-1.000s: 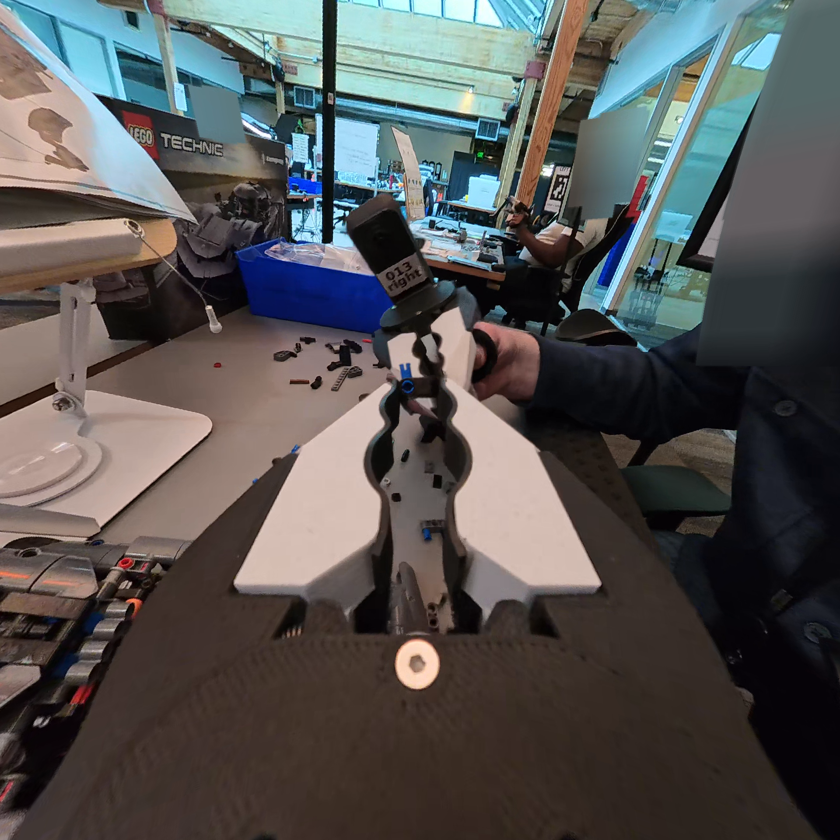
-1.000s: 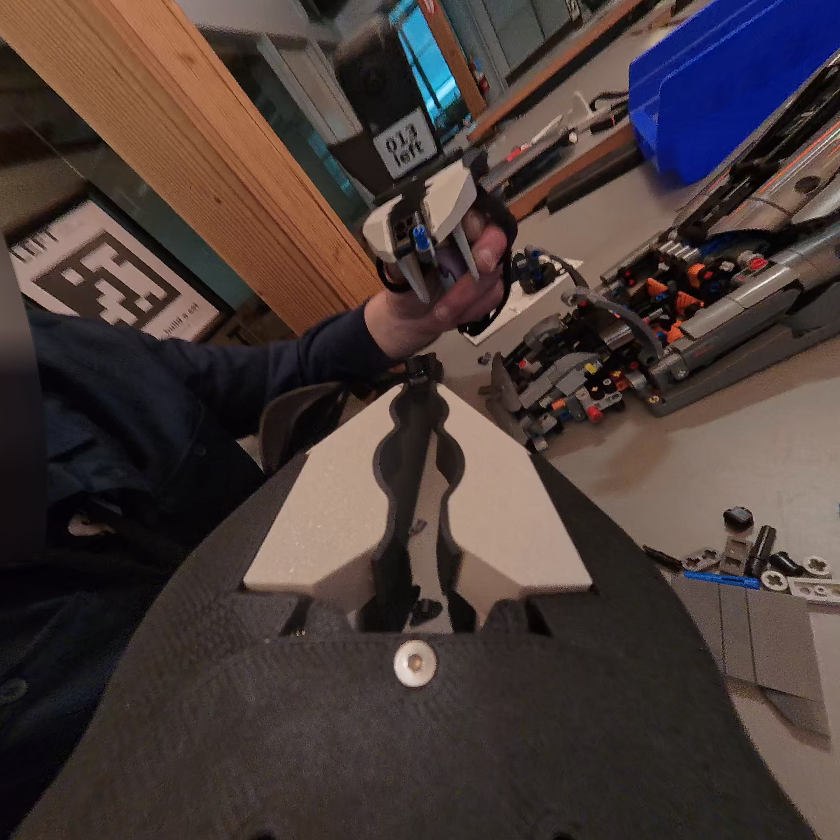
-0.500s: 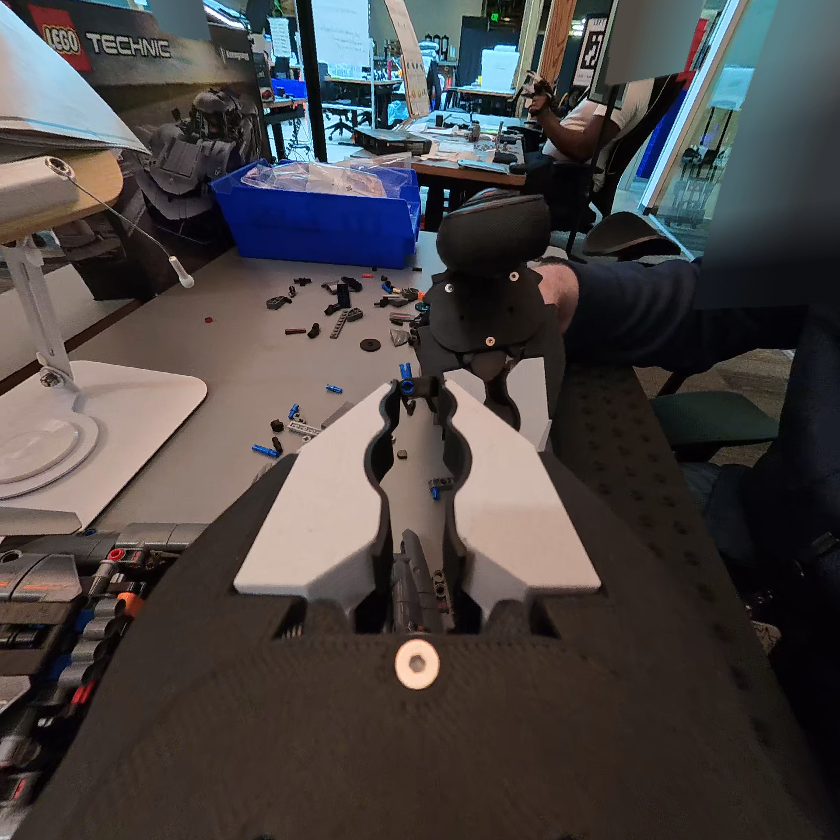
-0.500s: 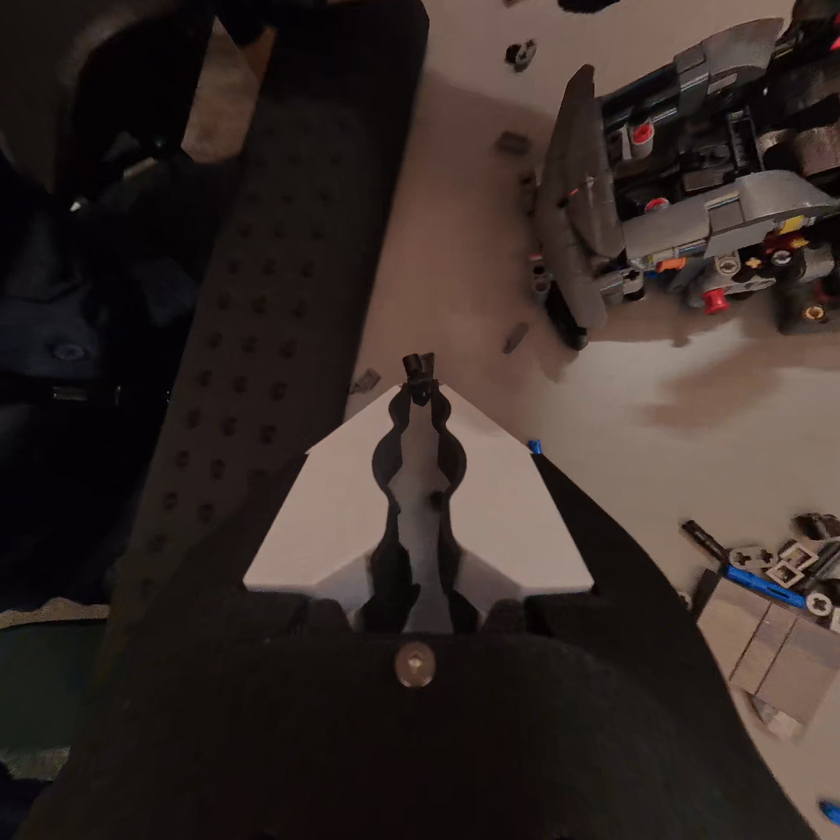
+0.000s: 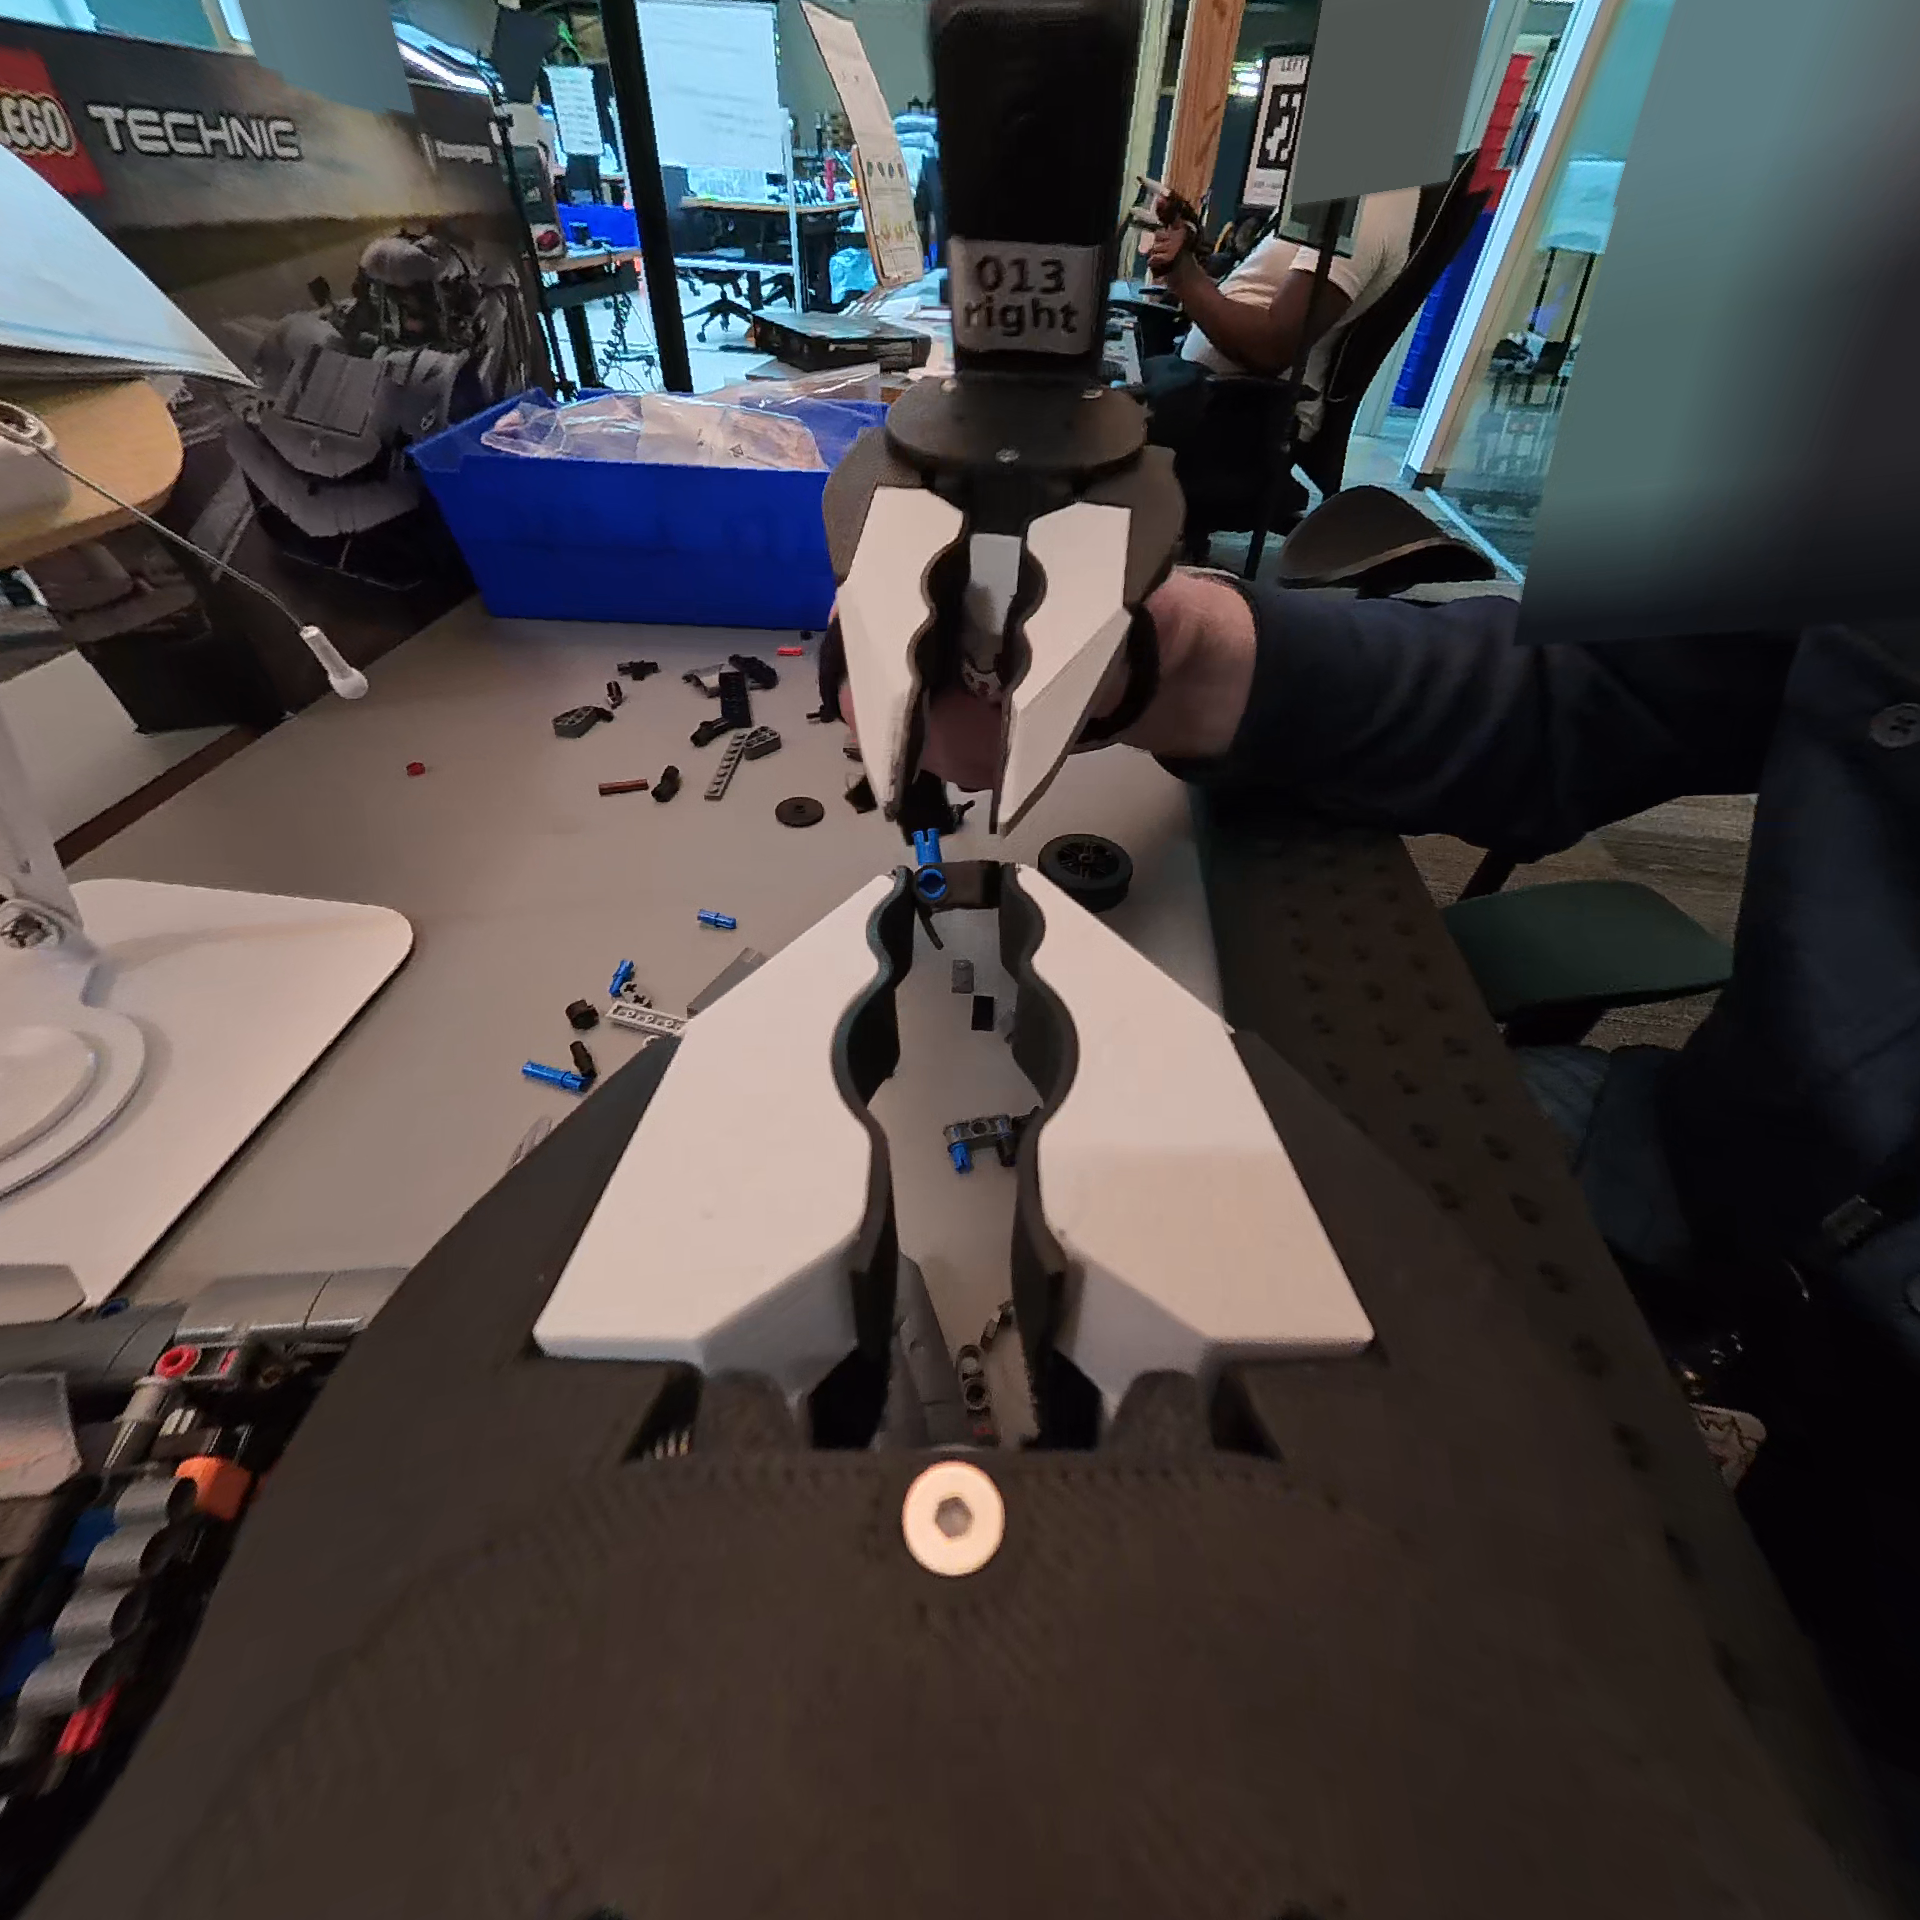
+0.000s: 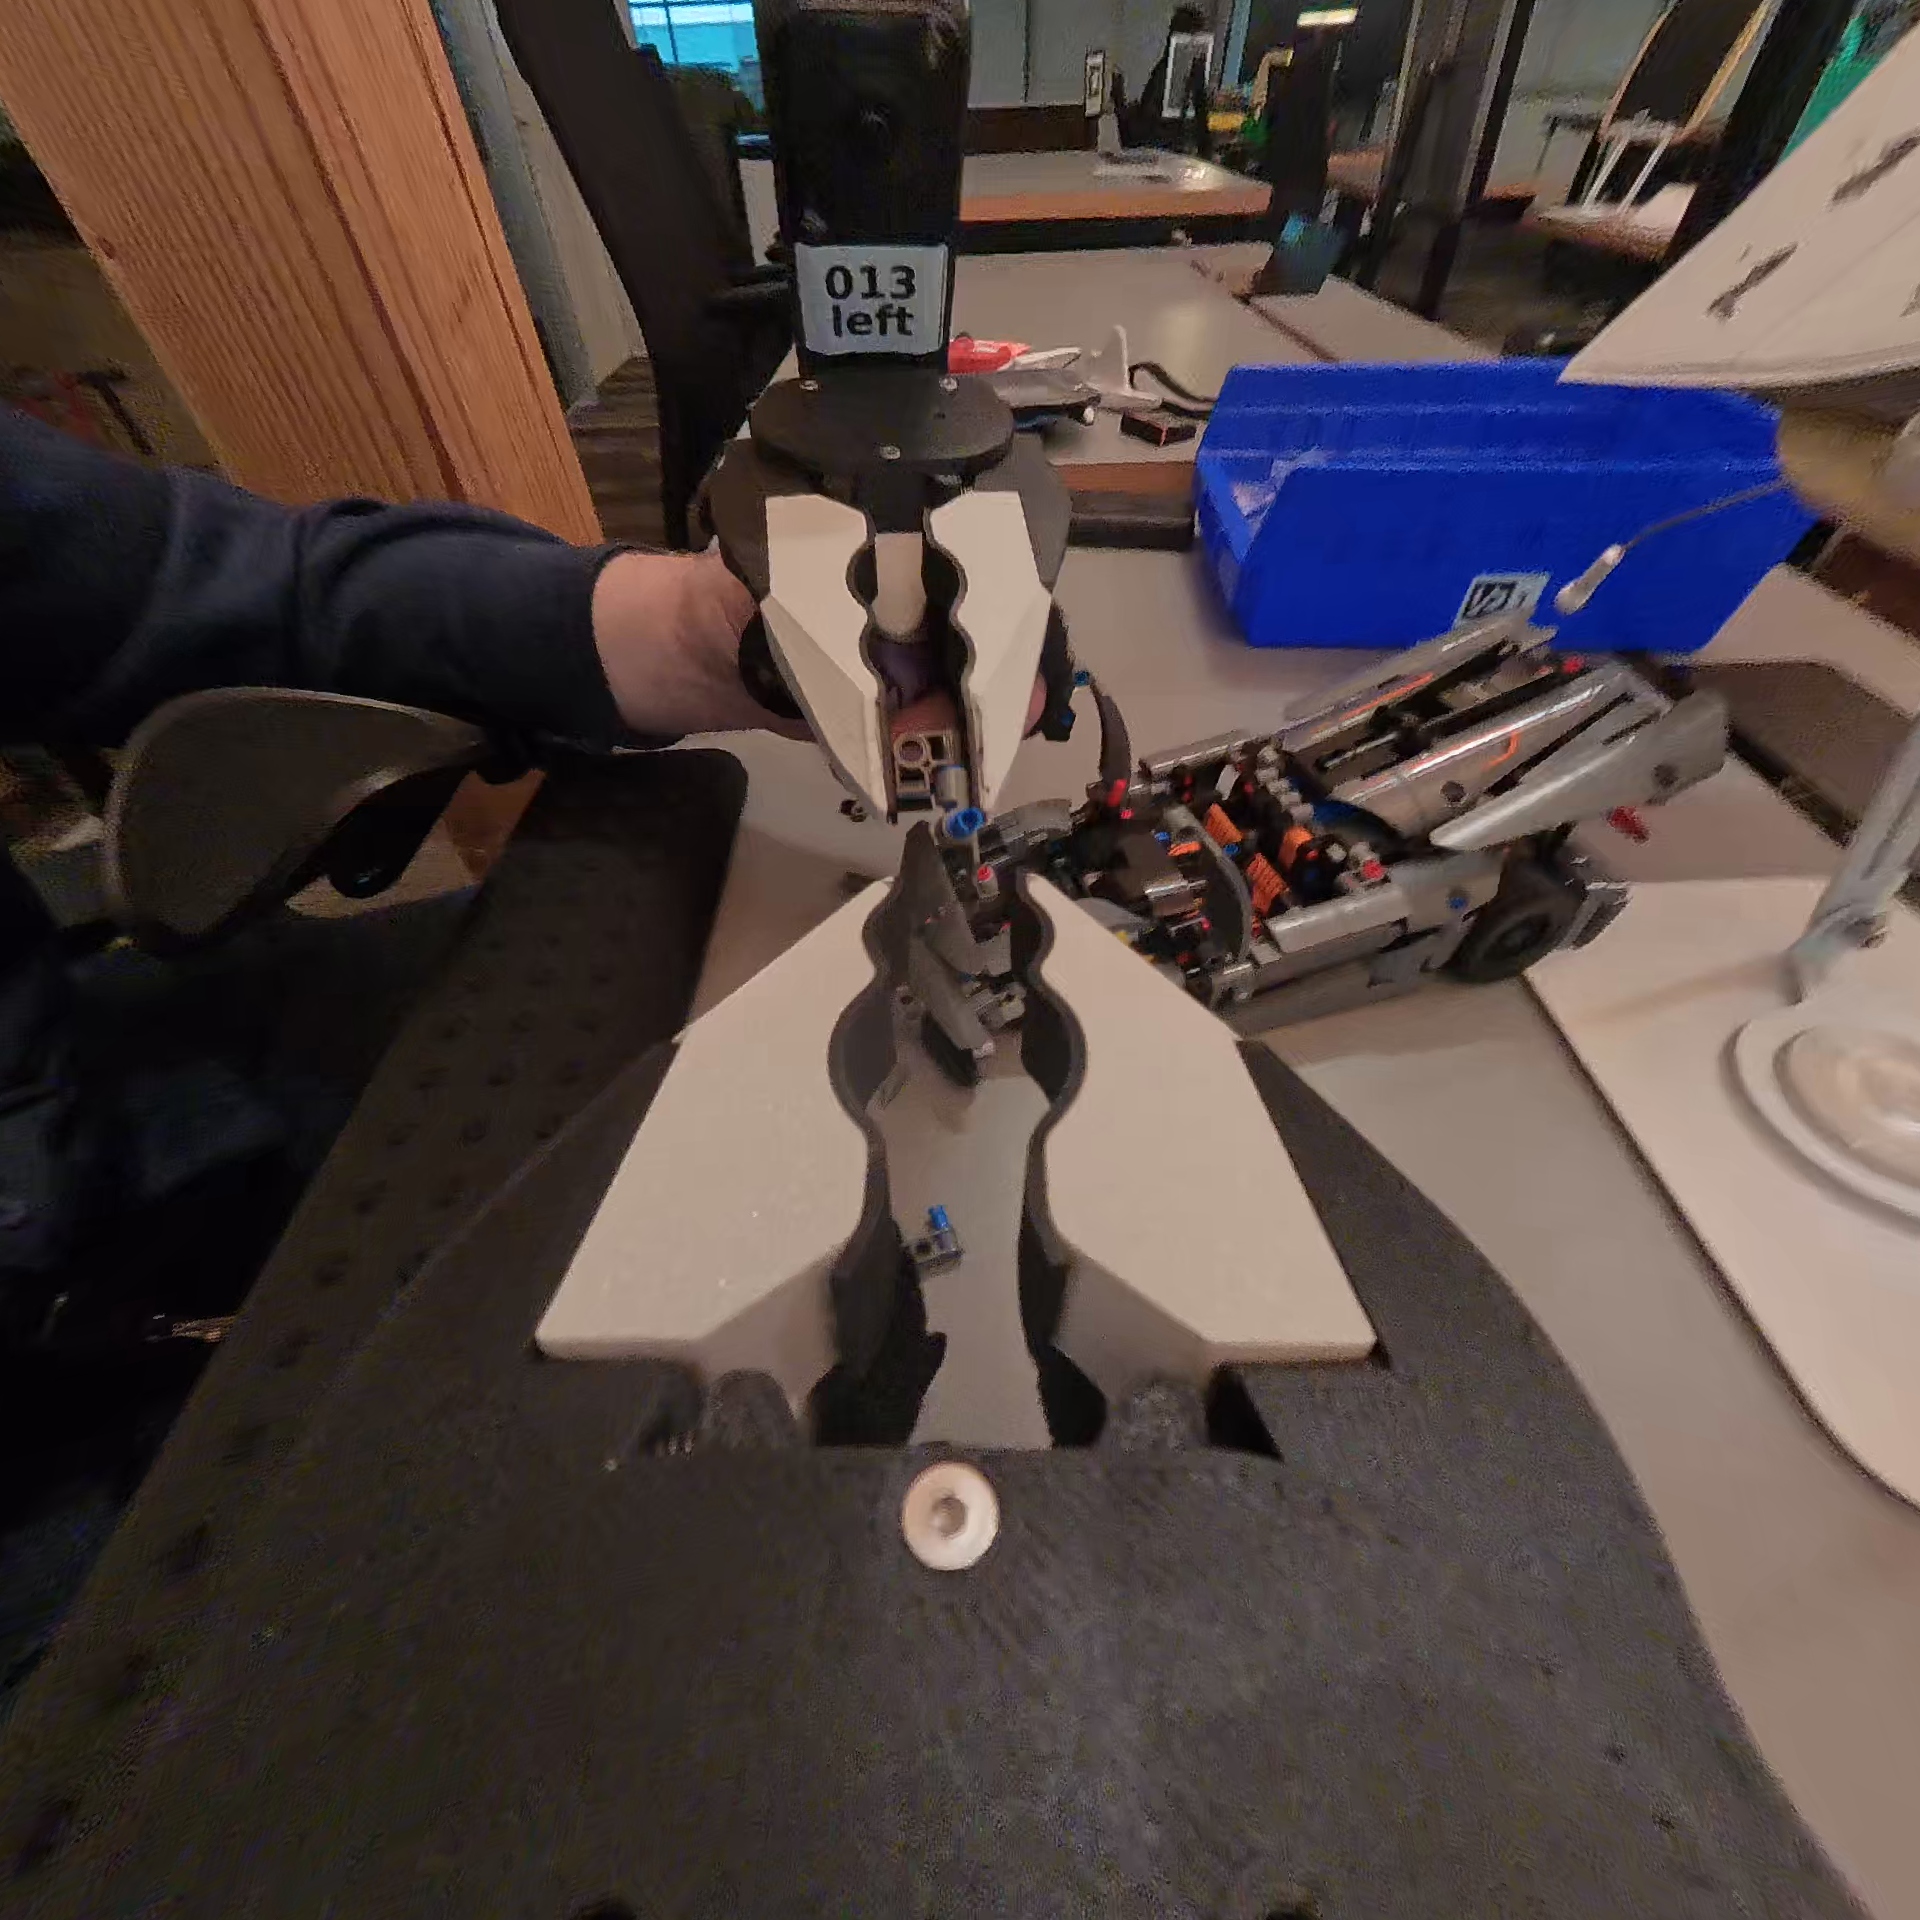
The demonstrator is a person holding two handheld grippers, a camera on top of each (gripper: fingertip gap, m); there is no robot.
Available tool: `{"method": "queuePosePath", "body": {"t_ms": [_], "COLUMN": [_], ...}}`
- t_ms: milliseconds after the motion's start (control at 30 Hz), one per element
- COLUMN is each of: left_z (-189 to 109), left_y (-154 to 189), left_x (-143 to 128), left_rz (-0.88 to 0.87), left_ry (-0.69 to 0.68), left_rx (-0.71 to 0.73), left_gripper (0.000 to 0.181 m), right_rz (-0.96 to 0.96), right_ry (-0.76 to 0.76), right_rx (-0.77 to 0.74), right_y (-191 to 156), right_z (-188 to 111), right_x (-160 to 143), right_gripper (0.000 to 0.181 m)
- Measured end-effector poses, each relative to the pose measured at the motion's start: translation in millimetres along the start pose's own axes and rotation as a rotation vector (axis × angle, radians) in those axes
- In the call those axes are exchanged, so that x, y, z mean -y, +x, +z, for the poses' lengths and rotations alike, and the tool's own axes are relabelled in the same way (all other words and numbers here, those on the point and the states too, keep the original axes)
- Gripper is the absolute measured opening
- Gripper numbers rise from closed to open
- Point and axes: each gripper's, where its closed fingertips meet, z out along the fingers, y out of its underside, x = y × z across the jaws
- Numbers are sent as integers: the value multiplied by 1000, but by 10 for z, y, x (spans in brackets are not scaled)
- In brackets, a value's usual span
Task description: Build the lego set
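Note:
My left gripper (image 5: 953,883) is shut on a small Lego piece (image 5: 932,883) with a blue pin; in the right wrist view that piece (image 6: 920,764) looks tan and grey. My right gripper (image 5: 948,819) faces it tip to tip, just above the pin, with its jaws parted. A small black bit sits at one of its fingertips (image 5: 894,800); whether it is held is unclear. In the right wrist view my right gripper (image 6: 956,883) meets the left gripper (image 6: 932,810) above the table. The grey Lego car model (image 6: 1403,831) lies behind them and also shows in the left wrist view (image 5: 104,1455).
A blue bin (image 5: 644,540) stands at the back of the table. Loose Lego parts (image 5: 727,727), a black wheel (image 5: 1084,862) and a small pinned piece (image 5: 977,1138) lie on the table. A white stand base (image 5: 208,1018) is at the left, a black perforated mat (image 5: 1351,987) at the right. The tips of both grippers are at nearly the same place. The grey Lego car model (image 6: 1403,831) is about equally far from each gripper, around 20 cm. The left camera catches it too, in the left wrist view (image 5: 58,1393).
My right gripper has swung up from pointing down at the table to face the left gripper tip to tip, and its jaws have parted. The left gripper still holds its piece.

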Motion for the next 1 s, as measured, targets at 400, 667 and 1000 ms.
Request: {"method": "queuePosePath", "body": {"t_ms": [400, 667, 1000], "left_z": [83, 85, 131], "left_y": [72, 27, 124], "left_x": [11, 40, 10], "left_rz": [-25, -24, 142], "left_ry": [18, 27, -74], "left_rx": [-47, -12, 39], "left_gripper": [13, 14, 14], "right_rz": [14, 169, 339], "right_ry": [-31, 49, 9], "right_rx": [12, 87, 281], "right_y": [-36, 15, -138], "right_z": [100, -3, -8], "right_x": [-68, -6, -120], "right_gripper": [0, 0, 0]}}
